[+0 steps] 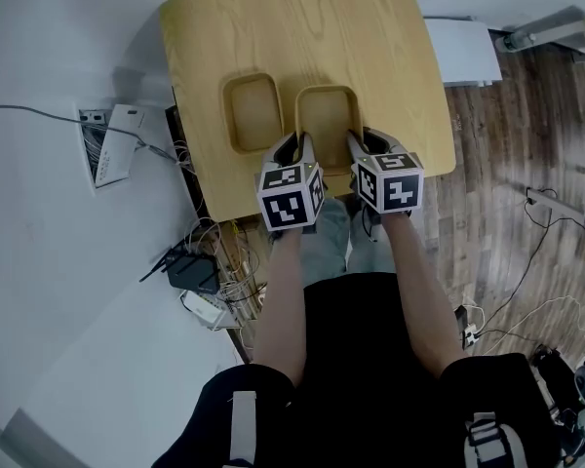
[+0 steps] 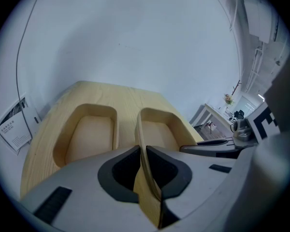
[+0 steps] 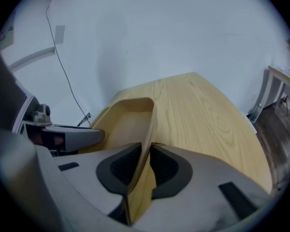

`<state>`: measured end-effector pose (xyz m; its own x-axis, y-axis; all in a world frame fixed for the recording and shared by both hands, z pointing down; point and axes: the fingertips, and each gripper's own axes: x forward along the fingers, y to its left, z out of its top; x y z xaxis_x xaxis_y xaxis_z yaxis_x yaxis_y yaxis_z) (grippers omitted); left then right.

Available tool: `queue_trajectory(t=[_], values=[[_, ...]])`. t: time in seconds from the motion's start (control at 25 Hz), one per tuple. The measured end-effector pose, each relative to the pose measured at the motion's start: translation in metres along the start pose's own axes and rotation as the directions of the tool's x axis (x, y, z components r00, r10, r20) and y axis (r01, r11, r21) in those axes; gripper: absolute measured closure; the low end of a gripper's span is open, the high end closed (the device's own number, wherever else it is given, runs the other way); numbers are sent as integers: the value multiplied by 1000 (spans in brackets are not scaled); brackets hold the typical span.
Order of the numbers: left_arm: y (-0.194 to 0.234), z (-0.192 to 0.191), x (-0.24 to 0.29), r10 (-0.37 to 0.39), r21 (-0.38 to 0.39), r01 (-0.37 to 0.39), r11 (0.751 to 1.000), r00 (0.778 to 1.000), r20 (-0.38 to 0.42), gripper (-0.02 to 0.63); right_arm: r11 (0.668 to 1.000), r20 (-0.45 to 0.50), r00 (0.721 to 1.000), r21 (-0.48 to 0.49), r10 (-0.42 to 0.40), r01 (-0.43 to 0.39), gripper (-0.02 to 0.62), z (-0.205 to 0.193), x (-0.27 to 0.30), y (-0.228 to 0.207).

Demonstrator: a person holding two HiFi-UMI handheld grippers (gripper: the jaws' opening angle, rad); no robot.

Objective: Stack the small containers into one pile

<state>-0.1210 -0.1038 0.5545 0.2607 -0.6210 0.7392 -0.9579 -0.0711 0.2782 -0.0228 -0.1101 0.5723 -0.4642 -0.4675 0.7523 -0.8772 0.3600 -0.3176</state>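
Head view puts both of your tools on one thing: the right-hand wooden container, which lies at 12 o'clock from your hands near the table edge closest to you. The left-hand wooden container sits just beside it at its 9 o'clock, apart from it and untouched.

Your left gripper is pinched nearly closed on the held container's 9 o'clock side wall; the left gripper view shows one jaw inside the rim and one outside, with the thin wall between them. Your right gripper is clamped the same way on the 3 o'clock wall, as the right gripper view shows.

You are at the grasp step, with the pile not yet begun. The held container looks to be resting on the table, though a slight lift cannot be ruled out.

Next you likely need to raise it level with both hands, carry it toward 9 o'clock over its neighbour, line up the rims and lower it straight in. Uneven lift could tilt or jam it.
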Motion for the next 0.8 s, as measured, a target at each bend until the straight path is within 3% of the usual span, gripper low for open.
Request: queue_trajectory(t=[0.8], values=[[58,70,-65,88,26,-95,995,979,186,563,985,113,989,-151,99,-81,528,75,-2,86]])
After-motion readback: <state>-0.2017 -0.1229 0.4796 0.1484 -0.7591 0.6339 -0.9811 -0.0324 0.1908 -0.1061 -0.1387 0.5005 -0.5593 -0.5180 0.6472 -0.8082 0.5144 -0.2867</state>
